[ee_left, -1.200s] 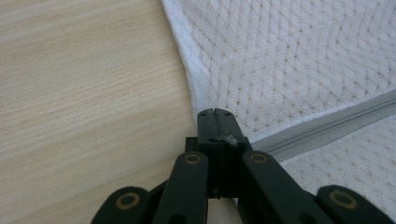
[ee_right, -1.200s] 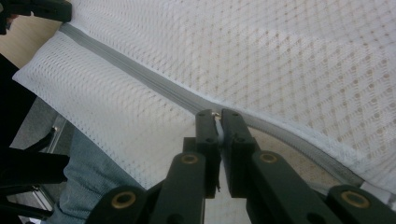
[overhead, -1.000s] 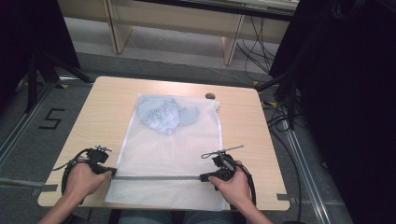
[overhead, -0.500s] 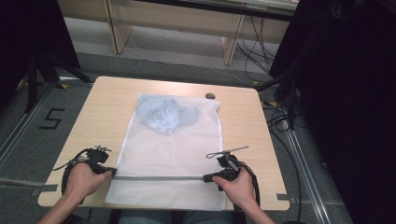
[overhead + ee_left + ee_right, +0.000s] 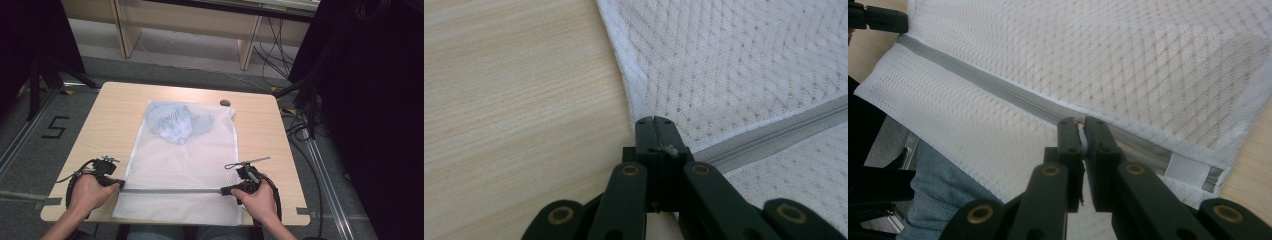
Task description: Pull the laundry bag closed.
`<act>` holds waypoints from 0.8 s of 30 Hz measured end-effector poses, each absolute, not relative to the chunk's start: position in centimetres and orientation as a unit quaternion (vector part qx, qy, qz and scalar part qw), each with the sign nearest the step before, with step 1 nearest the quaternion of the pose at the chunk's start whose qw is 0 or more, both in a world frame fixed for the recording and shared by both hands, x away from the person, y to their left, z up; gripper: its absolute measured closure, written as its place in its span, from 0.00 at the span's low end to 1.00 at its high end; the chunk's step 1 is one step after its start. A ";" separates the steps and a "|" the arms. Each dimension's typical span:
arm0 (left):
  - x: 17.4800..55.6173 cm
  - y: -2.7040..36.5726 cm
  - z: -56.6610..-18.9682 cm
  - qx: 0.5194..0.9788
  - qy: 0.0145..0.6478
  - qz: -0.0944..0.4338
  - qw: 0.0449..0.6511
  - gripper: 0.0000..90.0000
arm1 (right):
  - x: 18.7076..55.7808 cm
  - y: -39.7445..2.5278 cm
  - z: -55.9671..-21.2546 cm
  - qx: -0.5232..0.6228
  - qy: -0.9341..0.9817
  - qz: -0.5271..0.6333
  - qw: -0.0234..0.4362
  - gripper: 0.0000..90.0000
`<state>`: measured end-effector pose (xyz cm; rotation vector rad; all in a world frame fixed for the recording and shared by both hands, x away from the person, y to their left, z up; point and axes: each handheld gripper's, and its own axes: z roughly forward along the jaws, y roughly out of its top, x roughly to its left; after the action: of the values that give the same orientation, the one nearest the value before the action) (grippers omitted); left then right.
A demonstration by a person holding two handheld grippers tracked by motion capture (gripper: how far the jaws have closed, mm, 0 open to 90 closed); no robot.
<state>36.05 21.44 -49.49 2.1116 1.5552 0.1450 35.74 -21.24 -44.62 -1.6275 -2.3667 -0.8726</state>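
Note:
A white mesh laundry bag [image 5: 185, 155] lies flat on the wooden table [image 5: 110, 115], with a blue garment [image 5: 175, 122] bunched inside its far end. A grey zipper [image 5: 170, 190] runs across the bag near the front edge. My left gripper [image 5: 119, 185] is shut on the bag's left edge at the zipper's end; the left gripper view has its tips [image 5: 654, 120] beside the zipper [image 5: 774, 132]. My right gripper [image 5: 223, 190] is at the zipper's right part. In the right gripper view it [image 5: 1079, 122] pinches a small metal pull on the zipper [image 5: 983, 85].
A small dark round object [image 5: 225, 103] lies near the table's far edge. The bag's front strip hangs over the near edge above the person's jeans [image 5: 938, 200]. Cables [image 5: 300, 125] trail on the floor at the right. Bare wood flanks the bag.
My right gripper has slid a little to the right along the zipper. The left gripper has stayed put on the bag's left edge.

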 end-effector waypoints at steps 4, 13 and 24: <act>36.1 21.4 -49.5 0.778 0.573 0.053 0.254 1.00 | 35.7 -21.4 -44.6 -0.543 -0.785 -0.291 0.068 0.97; 36.1 21.5 -49.5 0.778 0.572 0.053 0.254 1.00 | 35.8 -21.8 -44.6 -0.546 -0.782 -0.291 0.068 0.97; 36.1 21.4 -49.6 0.771 0.579 0.057 0.258 1.00 | 35.7 -21.8 -44.6 -0.554 -0.776 -0.291 0.081 0.97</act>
<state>36.08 21.36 -49.57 2.0912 1.5698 0.1534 35.71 -21.77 -44.64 -1.6577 -2.3191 -0.8693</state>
